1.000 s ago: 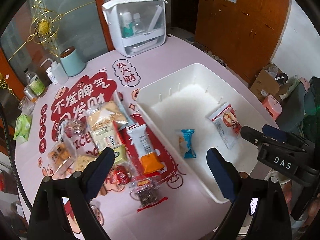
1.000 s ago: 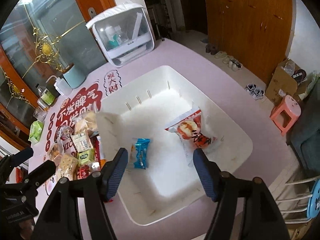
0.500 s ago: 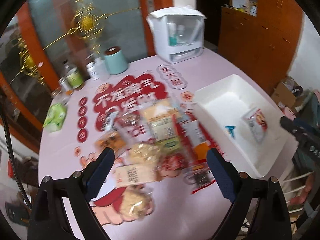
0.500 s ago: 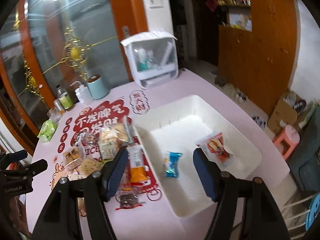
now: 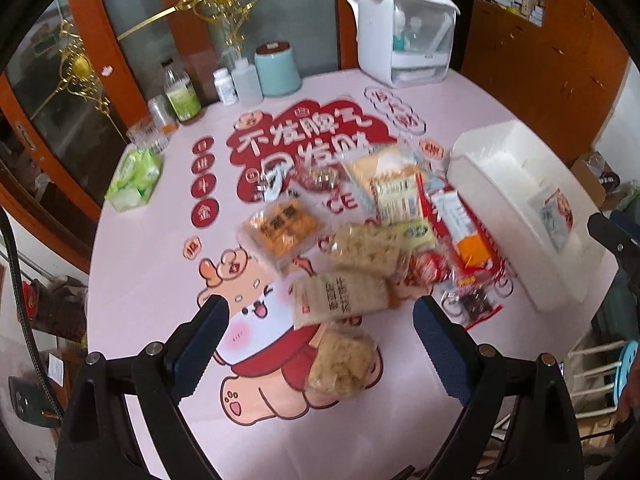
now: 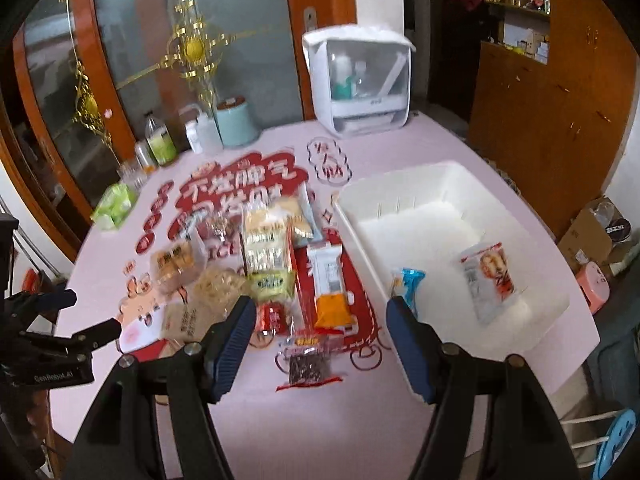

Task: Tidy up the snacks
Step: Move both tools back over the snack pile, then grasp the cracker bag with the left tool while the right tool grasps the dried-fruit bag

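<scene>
both views have swung off the white bin and back across the pink bench to the loose snack pile, which a second ago sat at the left side of each picture. in my judgement one drop is done and the next pick is being lined up.

the bin stands at the bench's right edge. it holds two packets: a red and white packet and a small blue packet, lying apart on its floor. about a dozen packets are left heaped at the middle of the bench, just beside the bin's left wall.

the left tool hangs over the near end of the pile, jaws spread wide with nothing between them. the right tool hangs above an orange and white bar, jaws partly apart and empty.

the bench mat carries large white chinese characters on red, too blurred to read surely, and the letters "ice". a label on the left tool, seen from the right wrist, looks like "genrobot.ai".
</scene>
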Demonstrator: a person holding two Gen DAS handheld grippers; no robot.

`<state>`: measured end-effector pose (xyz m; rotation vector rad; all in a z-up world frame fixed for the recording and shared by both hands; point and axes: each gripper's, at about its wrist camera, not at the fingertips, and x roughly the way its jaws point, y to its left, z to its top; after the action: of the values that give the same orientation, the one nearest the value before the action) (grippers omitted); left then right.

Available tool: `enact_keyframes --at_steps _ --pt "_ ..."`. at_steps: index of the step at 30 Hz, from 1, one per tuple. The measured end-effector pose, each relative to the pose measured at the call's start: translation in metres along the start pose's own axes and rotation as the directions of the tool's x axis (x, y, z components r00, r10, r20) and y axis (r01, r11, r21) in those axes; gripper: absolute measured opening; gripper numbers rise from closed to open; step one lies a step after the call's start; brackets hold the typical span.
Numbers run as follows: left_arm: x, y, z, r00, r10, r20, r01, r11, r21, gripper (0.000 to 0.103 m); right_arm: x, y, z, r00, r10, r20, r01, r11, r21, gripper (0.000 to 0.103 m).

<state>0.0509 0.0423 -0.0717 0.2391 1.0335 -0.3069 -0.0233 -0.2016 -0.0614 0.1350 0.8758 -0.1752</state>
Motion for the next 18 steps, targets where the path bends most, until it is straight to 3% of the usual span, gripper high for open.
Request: enact_keyframes --at_steps 7,14,18 --pt "0.054 -0.005 -0.023 0.992 -0.02 -0.122 0.027 0.998 0.058 0.093 0.052 0.011 -0.027 0.989 0.012 -0.149 -0.014 1.0 -0.01 0.068" --pt "0.114 -0.01 -0.051 0.961 -0.062 -0.27 0.078 0.996 0.048 0.093 0.106 0.012 -0.053 0.954 0.021 -0.299 -0.015 1.0 0.023 0.068" --pt "0.138 -0.012 -0.061 0.949 -0.063 -0.309 0.078 0.996 0.038 0.093 0.126 0.009 -0.061 0.937 0.017 -0.348 0.0 0.999 0.049 0.068"
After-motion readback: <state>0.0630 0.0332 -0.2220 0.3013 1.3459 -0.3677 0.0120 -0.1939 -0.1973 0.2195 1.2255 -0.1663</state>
